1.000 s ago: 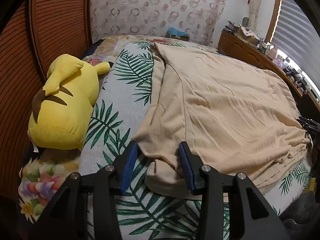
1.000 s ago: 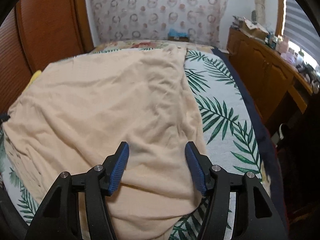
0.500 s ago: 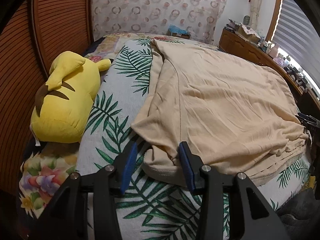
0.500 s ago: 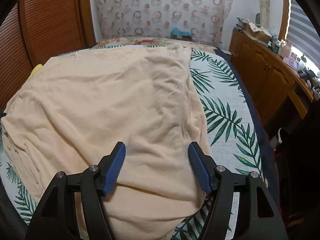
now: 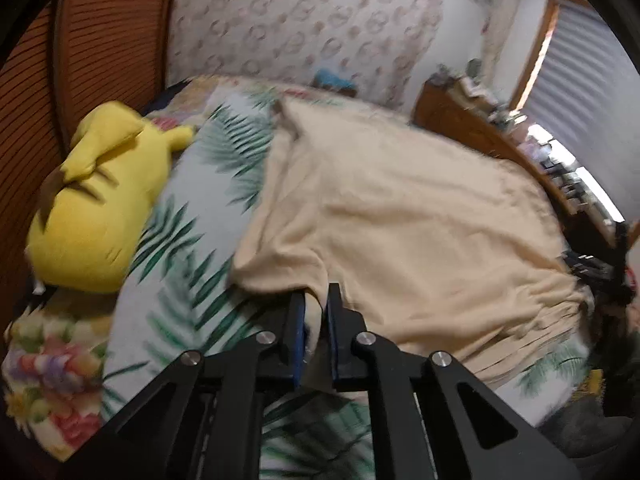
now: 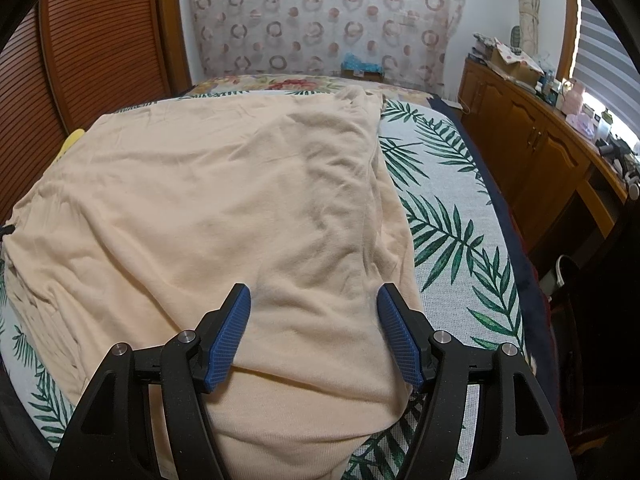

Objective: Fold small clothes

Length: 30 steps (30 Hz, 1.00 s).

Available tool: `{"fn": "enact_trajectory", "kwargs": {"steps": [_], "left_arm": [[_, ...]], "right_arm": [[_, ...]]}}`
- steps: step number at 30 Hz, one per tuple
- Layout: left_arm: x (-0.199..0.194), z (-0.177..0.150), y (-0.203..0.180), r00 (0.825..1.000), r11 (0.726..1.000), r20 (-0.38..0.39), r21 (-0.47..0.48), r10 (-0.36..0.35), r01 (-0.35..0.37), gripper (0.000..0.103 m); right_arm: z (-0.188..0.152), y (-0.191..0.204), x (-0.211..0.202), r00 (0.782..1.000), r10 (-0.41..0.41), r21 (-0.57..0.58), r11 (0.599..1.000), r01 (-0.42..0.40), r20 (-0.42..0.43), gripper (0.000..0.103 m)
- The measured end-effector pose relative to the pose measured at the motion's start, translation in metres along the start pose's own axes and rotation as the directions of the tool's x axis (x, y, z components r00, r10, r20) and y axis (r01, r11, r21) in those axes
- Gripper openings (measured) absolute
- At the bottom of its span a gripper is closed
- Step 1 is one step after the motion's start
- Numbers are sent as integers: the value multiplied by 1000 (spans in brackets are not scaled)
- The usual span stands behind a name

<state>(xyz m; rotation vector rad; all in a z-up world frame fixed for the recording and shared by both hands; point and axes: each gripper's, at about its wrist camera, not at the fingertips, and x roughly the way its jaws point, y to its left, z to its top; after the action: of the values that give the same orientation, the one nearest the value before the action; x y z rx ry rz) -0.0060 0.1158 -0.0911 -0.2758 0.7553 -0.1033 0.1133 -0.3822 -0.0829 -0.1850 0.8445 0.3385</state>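
My left gripper (image 5: 314, 312) has just clamped down: half a second ago its fingers (image 5: 297, 320) stood apart on either side of the garment's near edge, and now they are pinched together with a fold of the beige shirt (image 5: 400, 216) caught between the blue pads. The cloth rises into a small peak at the pinch, and the left view is smeared with motion, so I judge that I am already starting to lift or pull that corner.

My right gripper (image 6: 314, 334) has not changed. Its fingers (image 6: 232, 332) are spread wide and grip nothing; they hover low over the shirt's near edge, with the cloth running beneath and between them.

The shirt itself lies spread across the middle of the bed (image 6: 452, 216), over the palm-leaf cover. Its far end reaches toward the head of the bed, its near hem lies by the foot edge where I stand, and bare cover shows along both long sides. A yellow plush toy (image 5: 100, 208) sits at the bed's left edge, apart from the shirt.

For the task, this means the first grasp is made but the fold has not begun. With only one corner held, pulling now would probably drag the shirt askew. I think the right fingers need to close on the opposite near corner first.
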Motion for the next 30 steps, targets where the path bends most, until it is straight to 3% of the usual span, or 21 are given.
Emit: {"fn": "enact_trajectory", "kwargs": {"steps": [8,12,18,25,28,30], "left_arm": [[-10,48,-75,981,978,101,140,-167,153,5],[-6,75,-131,954,938,100,234,-284,255,5],[5,103,-206,915,864,57,356,-399,355,5],[3,124,-274,883,790,-3,446,-469,420,5],[0,131,-292,871,778,-22,440,-490,449,6],[-2,133,-298,873,783,-18,433,-488,446,12]], "right_arm": [[0,-5,-5,1000,7,32,999,-8,31,67],[2,-14,-20,997,16,58,998,-20,72,67],[9,-25,-48,991,13,72,997,-23,132,67],[14,-27,-75,981,12,62,998,-24,196,67],[14,-26,-83,976,10,53,998,-22,215,67],[15,-26,-89,973,11,56,998,-25,229,67]]}}
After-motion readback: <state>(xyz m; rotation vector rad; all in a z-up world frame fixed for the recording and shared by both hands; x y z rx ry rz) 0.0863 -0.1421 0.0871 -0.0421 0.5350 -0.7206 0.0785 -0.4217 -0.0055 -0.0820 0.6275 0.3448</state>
